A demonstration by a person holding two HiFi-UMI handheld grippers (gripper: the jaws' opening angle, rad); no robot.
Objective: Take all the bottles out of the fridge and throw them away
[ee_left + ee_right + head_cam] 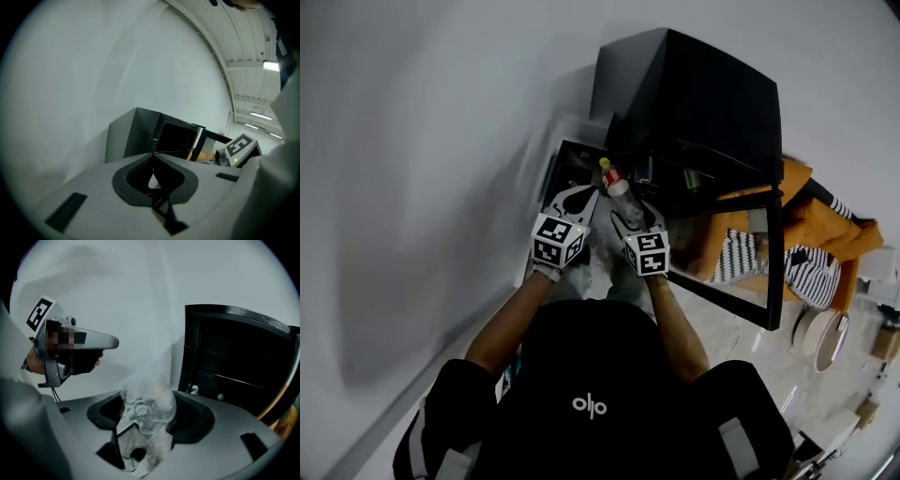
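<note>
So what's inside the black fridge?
The fridge has a small bottle low at its front, with a pale round thing beside it. Deeper in, the shelves are too dark to tell.

1. White wall [412,187]: plain, fills the left of the head view.
2. Orange garment [825,225]: crumpled, at the far right.
3. Black-and-white striped fabric [811,277]: touching the orange garment.
4. Round white object [822,337]: on the pale marbled floor [727,333].
5. Ceiling light strip [271,66]: lit, seen in the left gripper view.

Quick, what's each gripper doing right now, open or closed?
Left gripper: closed, empty.
Right gripper: closed on a bottle.
</note>
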